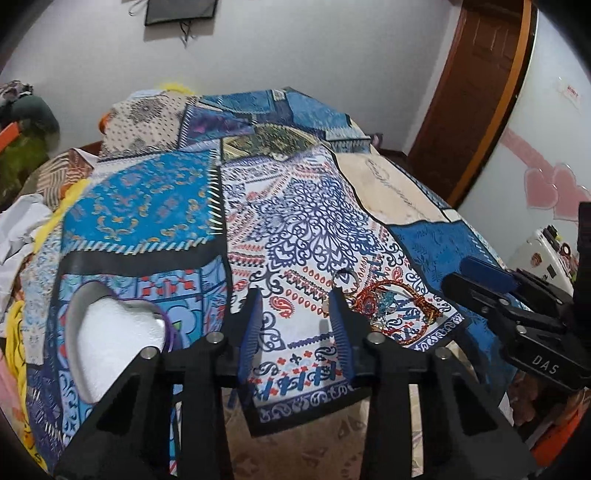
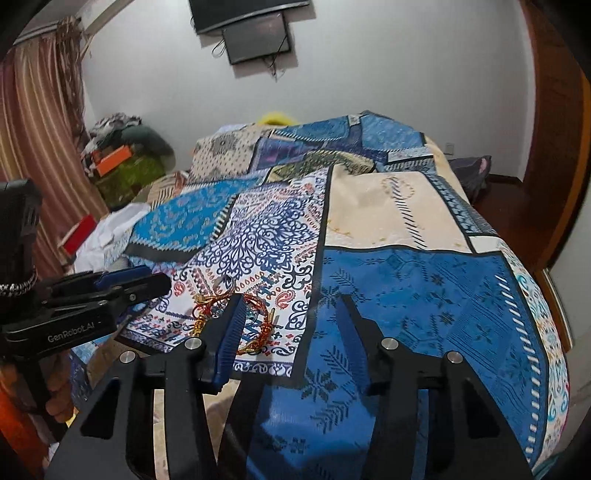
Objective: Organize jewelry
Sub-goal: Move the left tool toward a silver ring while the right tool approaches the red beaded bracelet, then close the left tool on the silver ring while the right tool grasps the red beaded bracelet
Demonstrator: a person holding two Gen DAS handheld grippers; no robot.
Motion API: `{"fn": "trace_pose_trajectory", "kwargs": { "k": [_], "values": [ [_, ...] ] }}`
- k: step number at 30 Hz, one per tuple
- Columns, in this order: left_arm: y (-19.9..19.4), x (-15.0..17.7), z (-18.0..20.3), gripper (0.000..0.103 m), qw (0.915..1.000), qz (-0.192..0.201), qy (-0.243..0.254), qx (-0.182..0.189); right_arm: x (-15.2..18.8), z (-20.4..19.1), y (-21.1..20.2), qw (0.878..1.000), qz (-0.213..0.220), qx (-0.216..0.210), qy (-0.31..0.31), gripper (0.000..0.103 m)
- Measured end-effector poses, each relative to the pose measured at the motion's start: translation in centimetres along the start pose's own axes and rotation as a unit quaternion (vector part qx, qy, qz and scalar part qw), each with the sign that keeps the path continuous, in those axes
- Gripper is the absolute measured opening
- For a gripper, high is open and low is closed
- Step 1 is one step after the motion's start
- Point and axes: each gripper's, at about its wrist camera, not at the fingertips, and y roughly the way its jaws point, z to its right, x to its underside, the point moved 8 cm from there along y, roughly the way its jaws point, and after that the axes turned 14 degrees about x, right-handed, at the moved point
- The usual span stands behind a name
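Note:
A tangle of jewelry [image 1: 391, 306] lies on the white paisley patch of the bedcover: red-and-gold bangles, blue pieces and a metal ring [image 1: 345, 278]. My left gripper [image 1: 295, 295] hovers just left of it, jaws partly open with only cloth between them. Its right finger nearly touches the ring. A heart-shaped box [image 1: 114, 332] with white lining and a purple rim stands open at the left. In the right wrist view the jewelry [image 2: 258, 304] sits behind my right gripper's left finger. My right gripper [image 2: 291, 299] is open over the blue patch and holds nothing.
A patchwork bedcover [image 1: 317, 206] drapes over the bed and hangs off its near edge. Clothes and white cloth [image 1: 22, 229] pile up at the left. A brown door [image 1: 476, 96] stands at the right, and a dark screen [image 2: 258, 35] hangs on the far wall.

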Motion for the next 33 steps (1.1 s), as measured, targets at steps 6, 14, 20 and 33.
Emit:
{"fn": "trace_pose_trajectory", "kwargs": {
  "k": [6,14,20,33],
  "values": [
    [1.7,-0.3,0.8,0.022,0.9993,-0.02,0.022,0.022,0.1,-0.4,1.8,0.999,-0.026,-0.015,-0.012,0.032],
    [3.5,-0.4,1.6,0.021,0.9979,-0.041,0.04,0.032,0.8,-1.0,2.8,0.998,-0.045,-0.023,-0.029,0.026],
    [4.3,-0.3,2.0,0.021,0.997,-0.053,0.034,0.046,0.9,-0.7,2.8,0.998,-0.05,-0.024,-0.029,0.026],
    [5.7,-0.5,2.4,0.021,0.9962,-0.065,0.041,0.039,0.7,-1.2,3.7,0.997,-0.06,-0.024,-0.053,0.026]
  ]
}}
